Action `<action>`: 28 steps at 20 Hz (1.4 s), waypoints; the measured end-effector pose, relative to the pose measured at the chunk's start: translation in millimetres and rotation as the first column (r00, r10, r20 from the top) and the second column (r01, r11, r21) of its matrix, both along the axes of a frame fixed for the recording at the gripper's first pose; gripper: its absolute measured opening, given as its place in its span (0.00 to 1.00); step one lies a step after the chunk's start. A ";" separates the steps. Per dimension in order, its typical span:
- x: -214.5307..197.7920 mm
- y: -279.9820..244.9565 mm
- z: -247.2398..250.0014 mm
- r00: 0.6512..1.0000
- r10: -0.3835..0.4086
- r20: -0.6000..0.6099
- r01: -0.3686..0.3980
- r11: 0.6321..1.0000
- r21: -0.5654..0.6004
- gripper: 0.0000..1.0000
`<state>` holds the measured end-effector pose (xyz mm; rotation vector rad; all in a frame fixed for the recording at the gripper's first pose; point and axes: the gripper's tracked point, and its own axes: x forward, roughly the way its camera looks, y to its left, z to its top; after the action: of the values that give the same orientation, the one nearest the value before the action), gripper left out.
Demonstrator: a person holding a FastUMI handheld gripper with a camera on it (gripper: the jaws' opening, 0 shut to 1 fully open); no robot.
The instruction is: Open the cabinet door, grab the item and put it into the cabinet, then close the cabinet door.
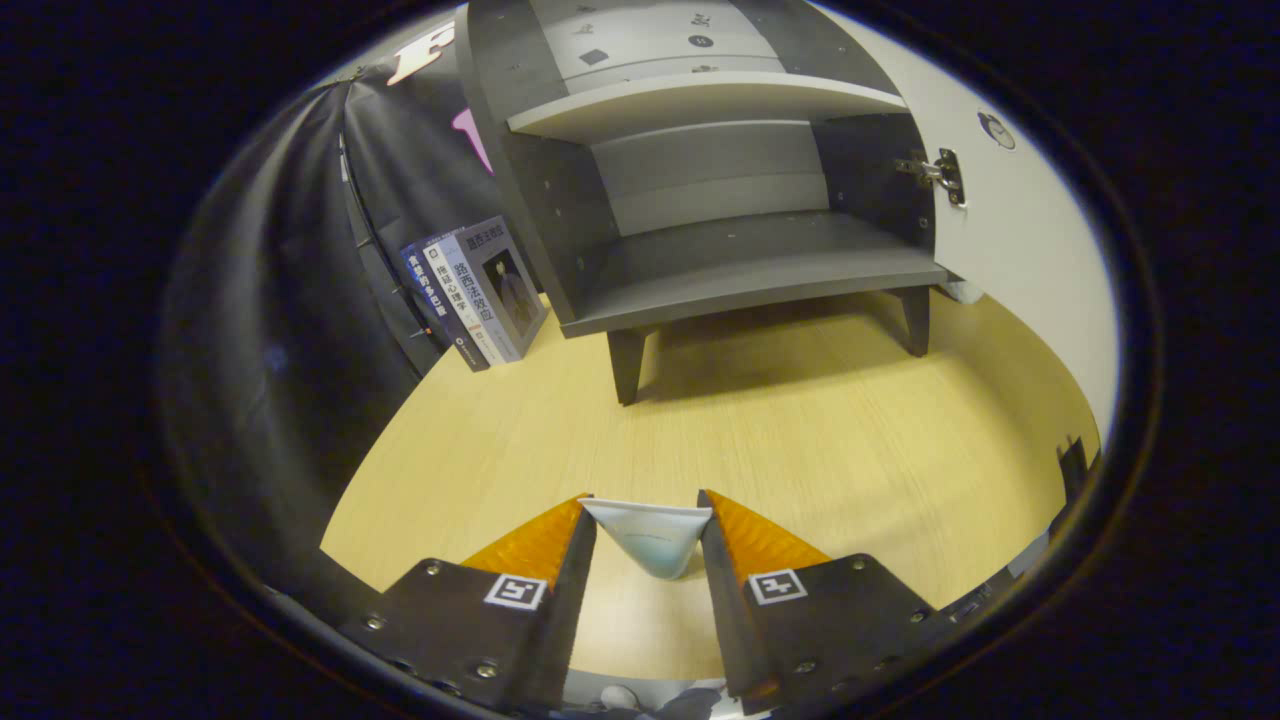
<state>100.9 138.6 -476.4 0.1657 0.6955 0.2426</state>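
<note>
1. Gripper view looks forward along two fingers over a pale wooden table.
2. The gripper pinches a small white tube, both fingers pressing on its sides.
3. The tube sits between the fingertips, wide flat end up and narrow end pointing down; that end appears to hang just above the table, though contact cannot be told.
4. Beyond the fingers, well apart from them, a grey cabinet stands on short dark legs on the table.
5. Its door is swung open to the right, showing a pale inner face and a metal hinge at the cabinet's right wall.
6. Inside, a lower compartment is bare, with a shelf above it.
7. Just left of the cabinet, a few books stand upright and lean slightly, spines facing the gripper.
8. Black cloth hangs behind the books and along the table's left side.
</note>
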 end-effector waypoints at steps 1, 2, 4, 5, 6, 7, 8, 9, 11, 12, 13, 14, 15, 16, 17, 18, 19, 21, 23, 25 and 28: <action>-1.4 -3.6 10.2 1.000 0.000 0.022 0.000 1.000 0.007 0.59; 2.4 0.0 7.3 1.000 0.007 0.024 -0.007 1.000 0.010 0.53; 1.6 -1.0 8.7 1.000 0.006 0.021 -0.006 1.000 0.014 0.53; 1.1 -0.1 12.0 1.000 0.008 0.022 -0.009 1.000 0.022 0.53; 1.3 -1.4 18.0 0.999 0.000 0.035 -0.001 1.000 0.026 0.53; 1.8 -1.6 25.7 0.999 -0.004 0.041 0.003 1.000 0.028 0.53; 1.9 -2.1 35.6 0.999 -0.007 0.050 0.006 1.000 0.026 0.53; 5.1 -4.0 49.8 0.997 -0.007 0.071 0.006 1.000 0.026 0.53; 12.7 -7.6 86.2 0.993 -0.005 0.115 0.002 1.000 0.025 0.53; 18.4 -10.0 108.5 0.990 -0.002 0.140 -0.001 1.000 0.023 0.53; 24.5 -14.0 132.4 0.985 -0.005 0.170 0.002 1.000 0.017 0.53; 30.8 -16.9 157.9 0.979 0.000 0.202 -0.002 1.000 0.010 0.53; 37.6 -19.9 185.1 0.971 0.008 0.239 -0.007 1.000 -0.005 0.53; 45.5 -23.9 212.2 0.961 0.019 0.278 -0.012 1.000 -0.026 0.53; 53.2 -27.1 241.0 0.949 0.029 0.314 -0.015 0.999 -0.046 0.53; 62.3 -28.7 265.7 0.940 0.040 0.340 -0.021 0.998 -0.061 0.53; 72.5 -30.1 289.9 0.930 0.048 0.366 -0.026 0.998 -0.065 0.53; 96.6 -32.1 333.8 0.916 0.054 0.397 -0.036 0.998 -0.053 0.53; 128.8 -38.0 364.1 0.910 0.049 0.412 -0.032 0.998 -0.048 0.53; 159.8 -42.7 379.3 0.916 0.039 0.399 -0.028 0.999 -0.032 0.52; 204.9 -48.2 374.8 0.938 0.022 0.347 -0.018 1.000 -0.015 0.52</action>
<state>305.8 90.4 -101.7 0.1008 0.3466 0.2788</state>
